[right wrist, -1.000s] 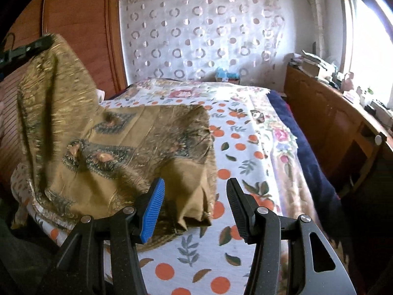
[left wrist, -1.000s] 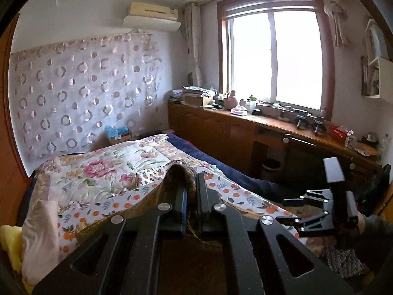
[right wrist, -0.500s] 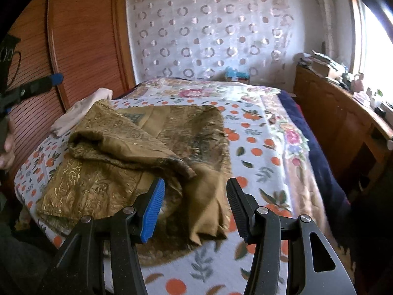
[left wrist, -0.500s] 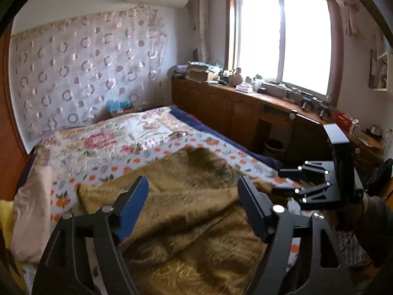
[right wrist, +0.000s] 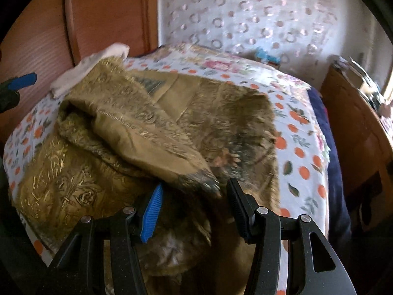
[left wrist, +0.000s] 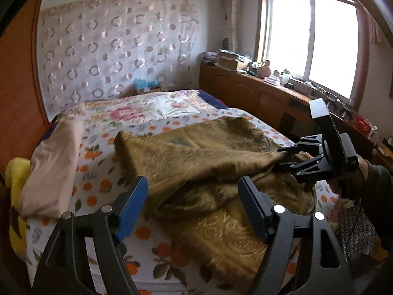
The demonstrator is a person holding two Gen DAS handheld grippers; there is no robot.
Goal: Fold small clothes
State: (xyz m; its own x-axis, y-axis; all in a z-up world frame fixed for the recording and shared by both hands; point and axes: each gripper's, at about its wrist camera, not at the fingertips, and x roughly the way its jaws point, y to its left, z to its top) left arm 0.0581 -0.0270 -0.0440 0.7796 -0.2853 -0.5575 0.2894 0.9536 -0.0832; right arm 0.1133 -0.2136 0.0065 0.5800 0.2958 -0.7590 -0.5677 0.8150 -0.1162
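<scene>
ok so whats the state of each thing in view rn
brown cloth: crumpled on the bed, partly folded over itself
left gripper: fingers open, nothing between them
right gripper: fingers apart, a cloth corner lying between them, grip unclear
pink cloth: folded, at the bed's edge
bed: covered by a floral sheet

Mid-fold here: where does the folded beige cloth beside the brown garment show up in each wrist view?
Left wrist: the beige cloth lies at left, on the bed's edge, left of the brown garment.
Right wrist: it peeks out upper left, behind the garment.
Shared landmark: the circle-patterned curtain behind the bed.
</scene>
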